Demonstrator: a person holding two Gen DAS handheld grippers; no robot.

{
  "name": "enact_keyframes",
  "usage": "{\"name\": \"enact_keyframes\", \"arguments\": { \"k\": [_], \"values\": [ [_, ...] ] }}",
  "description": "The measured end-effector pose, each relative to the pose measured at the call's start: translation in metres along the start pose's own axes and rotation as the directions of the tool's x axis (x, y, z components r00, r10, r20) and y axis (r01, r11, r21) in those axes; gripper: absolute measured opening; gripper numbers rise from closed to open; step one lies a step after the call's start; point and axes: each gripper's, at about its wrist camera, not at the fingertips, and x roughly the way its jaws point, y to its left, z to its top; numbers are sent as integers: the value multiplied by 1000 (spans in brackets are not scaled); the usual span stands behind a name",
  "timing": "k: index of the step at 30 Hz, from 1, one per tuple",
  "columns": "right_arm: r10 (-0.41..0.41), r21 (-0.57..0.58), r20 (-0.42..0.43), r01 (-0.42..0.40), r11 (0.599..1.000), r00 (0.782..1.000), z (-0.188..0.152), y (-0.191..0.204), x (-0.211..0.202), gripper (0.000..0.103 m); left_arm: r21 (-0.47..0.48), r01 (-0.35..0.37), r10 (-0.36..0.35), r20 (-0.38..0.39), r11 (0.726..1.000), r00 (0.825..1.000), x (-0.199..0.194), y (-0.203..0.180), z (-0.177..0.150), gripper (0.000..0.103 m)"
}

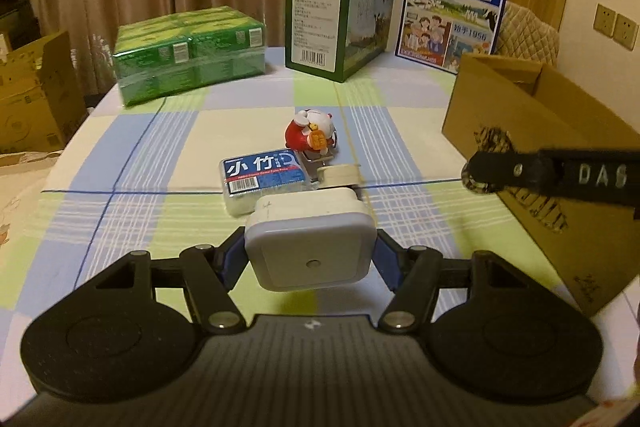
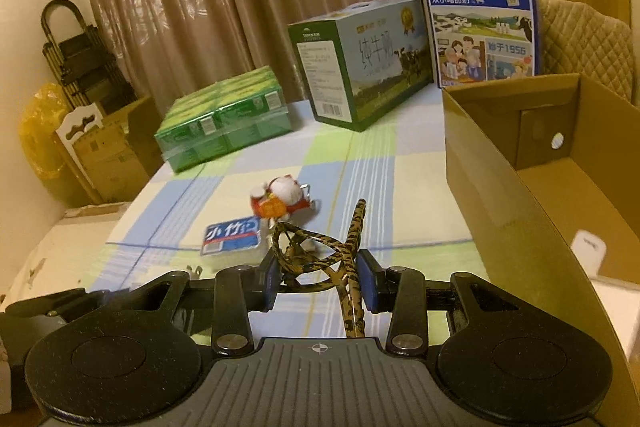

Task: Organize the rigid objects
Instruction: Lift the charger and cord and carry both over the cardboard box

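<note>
Being held aloft: white square charger (image 1: 310, 253) and leopard-print glasses (image 2: 320, 259), folded. Lying together on the tabletop (image 1: 160, 187): blue tissue pack (image 1: 262, 175), red figurine (image 1: 310, 135).

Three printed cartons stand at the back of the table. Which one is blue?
The blue milk carton, rightmost, behind the open cardboard box; the middle carton and the wrapped pack are green.

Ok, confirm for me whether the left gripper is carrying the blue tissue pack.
No: the left gripper is clamped on a white square charger, while the blue tissue pack lies on the checked tablecloth beyond it.
</note>
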Motion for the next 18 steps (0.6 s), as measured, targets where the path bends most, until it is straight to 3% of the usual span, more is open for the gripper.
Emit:
{"name": "enact_keyframes", "arguments": {
  "k": [7,18],
  "values": [
    [1,-50,48,2,999,999,-26,13,-47,37,-34,5,-4,36,999,999,-52,-9,-12,61],
    [-16,-35,80,18,999,997,-54,13,-95,37,-20,23,-21,58,1000,998,-101,-33,-32,61]
  ]
}}
